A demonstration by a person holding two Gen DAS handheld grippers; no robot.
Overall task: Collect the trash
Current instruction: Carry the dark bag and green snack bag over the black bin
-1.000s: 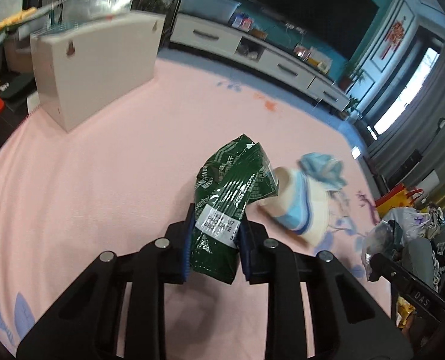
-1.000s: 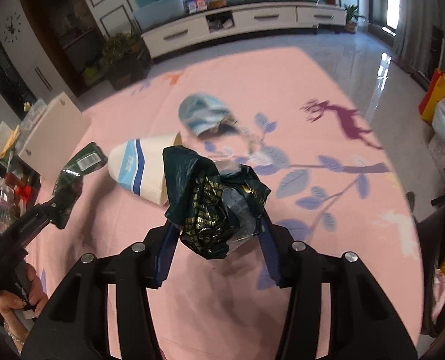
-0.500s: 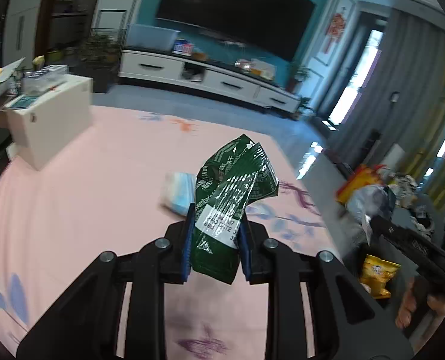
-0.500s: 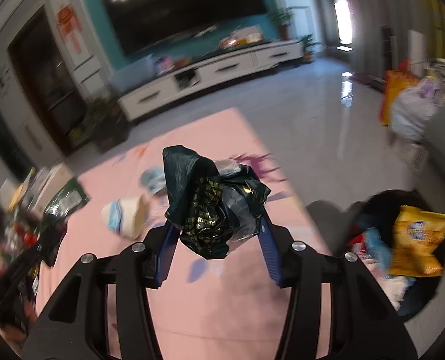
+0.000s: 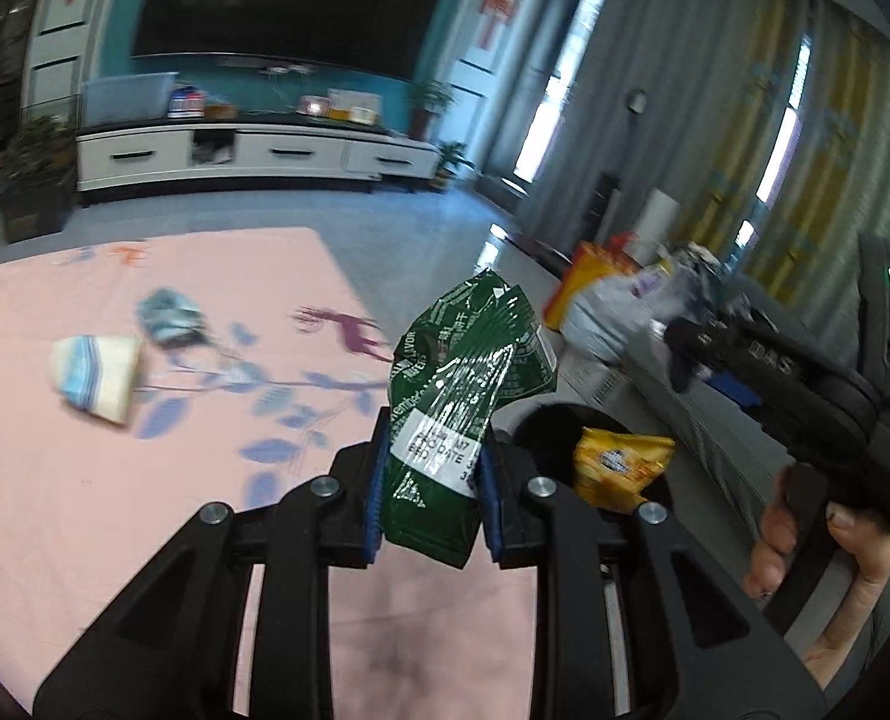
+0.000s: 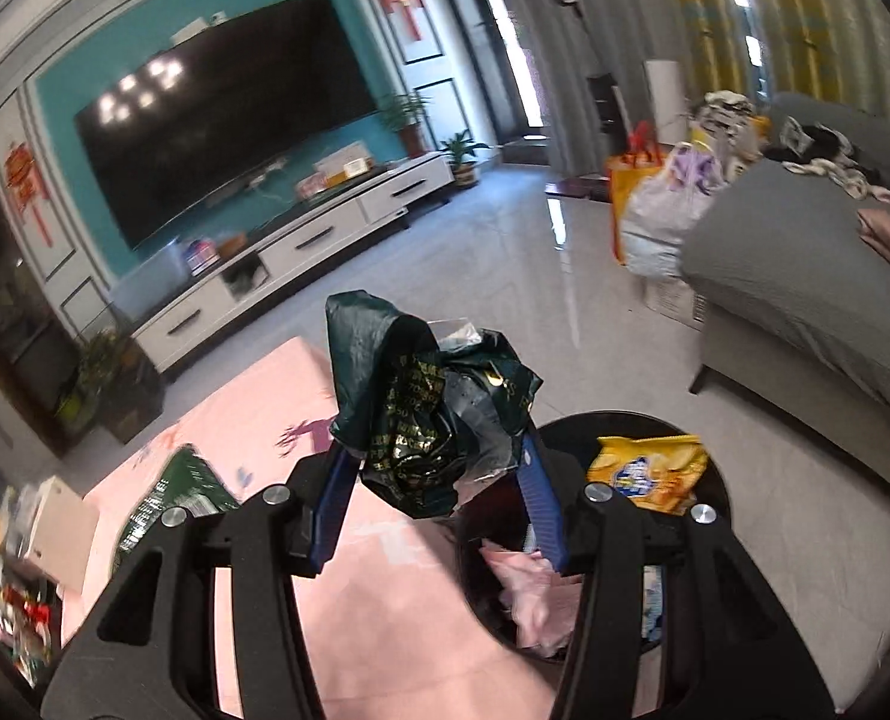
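Left gripper (image 5: 427, 495) clamps glossy green foil snack wrapper (image 5: 466, 402); right gripper (image 6: 439, 501) clamps crumpled dark-green plastic bag (image 6: 430, 414). Both raised near round black trash bin (image 6: 718, 483), probably for dropping.

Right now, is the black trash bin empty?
No: the black trash bin already holds a yellow snack bag and pink wrapping.
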